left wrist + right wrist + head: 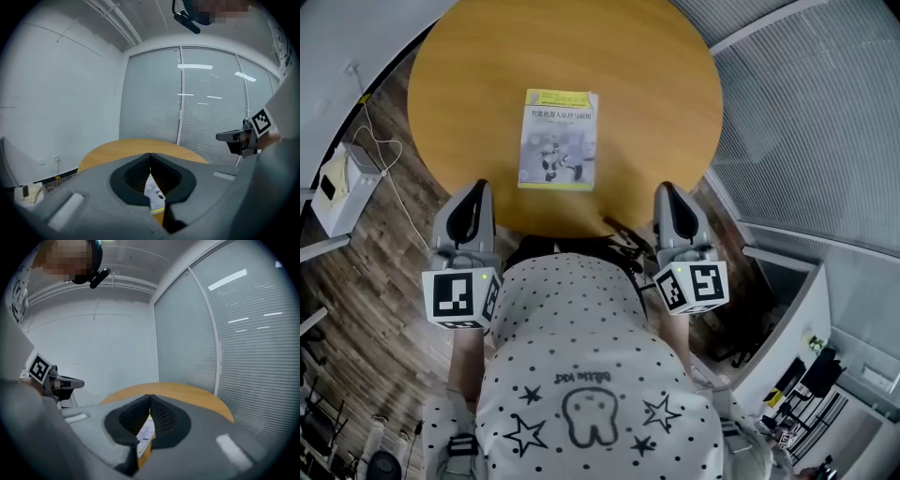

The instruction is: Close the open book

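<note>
Book (558, 139) lies flat and cover-up near the middle of a round worktop (656, 84), its long sides running away from the person. No spread pages show, so the task looks done or nearly so. The cover is a pale, glossy rectangle with a yellow band along the far edge and a small illustration; the worktop under it is smooth, honey-coloured wood grain. The left claw (476, 189) and the right claw (666, 191) hover at the near rim, one to either side of the book and well apart from it, which reads as a rest pose clear of the work. Each claw is pressed together and pinching nothing: both gripper views show the ribbed black pads meeting at the tip, with the book visible only beyond them, through the gap below. The grey claw shells are matte and rounded, each carrying a marker cube (459, 295) at the back.
</note>
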